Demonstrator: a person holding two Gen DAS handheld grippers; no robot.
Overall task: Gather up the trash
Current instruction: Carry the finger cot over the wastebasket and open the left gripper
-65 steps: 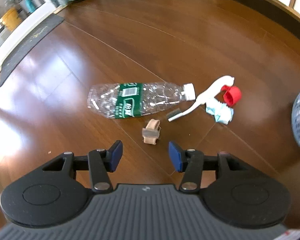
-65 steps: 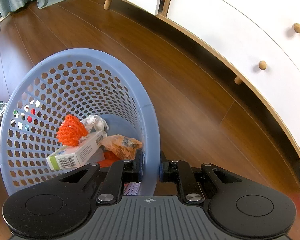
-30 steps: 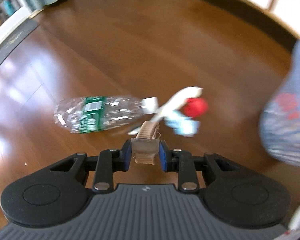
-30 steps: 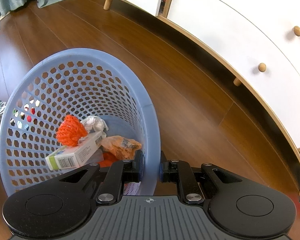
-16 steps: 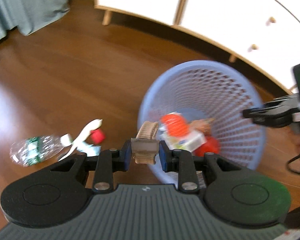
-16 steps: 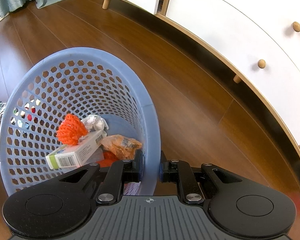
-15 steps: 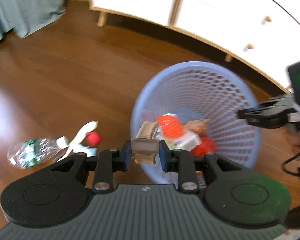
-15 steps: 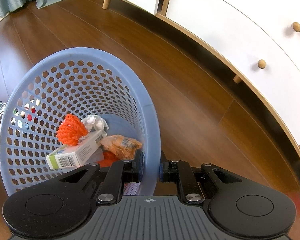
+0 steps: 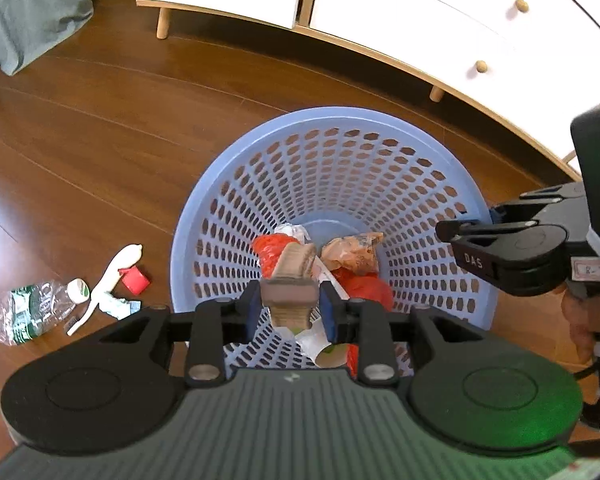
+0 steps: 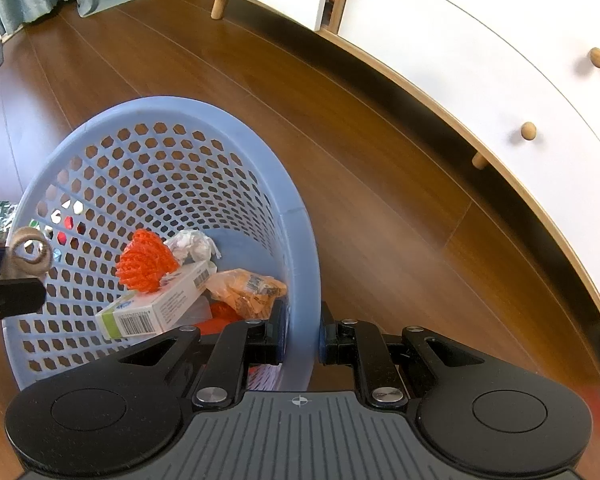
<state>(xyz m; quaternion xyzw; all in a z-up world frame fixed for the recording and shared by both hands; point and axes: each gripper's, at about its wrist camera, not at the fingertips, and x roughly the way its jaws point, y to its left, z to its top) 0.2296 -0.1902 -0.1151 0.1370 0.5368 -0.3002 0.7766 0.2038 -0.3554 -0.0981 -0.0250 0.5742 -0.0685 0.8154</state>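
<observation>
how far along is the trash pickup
Done: a box, orange net and wrappers lie in the basket. In hand: the left gripper holds a tan strap above it; the right gripper grips the rim. Left on the floor: bottle, toothbrush, red cap, crumpled wrapper.

Basket (image 9: 440, 168) stands on floor (image 9: 100, 152) before cabinet (image 9: 400, 8); box (image 10: 156, 308) and wrappers lie inside; bottle (image 9: 24, 312), brush (image 9: 104, 284), cap (image 9: 134, 280) lie left of it.
</observation>
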